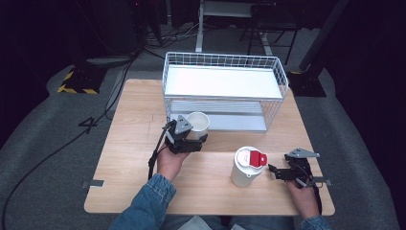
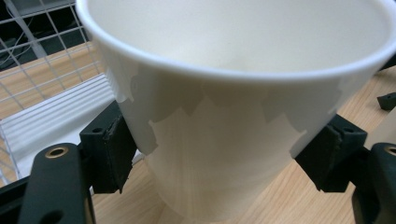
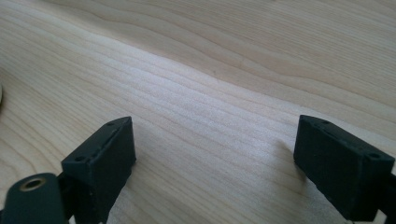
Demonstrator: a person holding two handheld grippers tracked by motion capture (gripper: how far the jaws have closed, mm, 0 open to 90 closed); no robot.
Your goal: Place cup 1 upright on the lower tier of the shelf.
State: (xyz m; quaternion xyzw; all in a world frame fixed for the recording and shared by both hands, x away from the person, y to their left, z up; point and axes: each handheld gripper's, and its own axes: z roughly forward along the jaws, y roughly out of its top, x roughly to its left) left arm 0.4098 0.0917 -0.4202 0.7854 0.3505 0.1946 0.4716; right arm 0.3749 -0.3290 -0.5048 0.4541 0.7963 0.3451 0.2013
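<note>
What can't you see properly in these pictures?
- The white cup: in the left gripper view, its base is cut off by the bottom edge.
- The white container: its contents are hidden by its lid in the high view.
- The wire rack: in the high view, its lower shelf is mostly hidden under the upper one.

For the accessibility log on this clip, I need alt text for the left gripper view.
A white cup sits between the left gripper's two black jaws, their pads against its sides, above a light wooden table. At left behind it stands a white wire rack.
</note>
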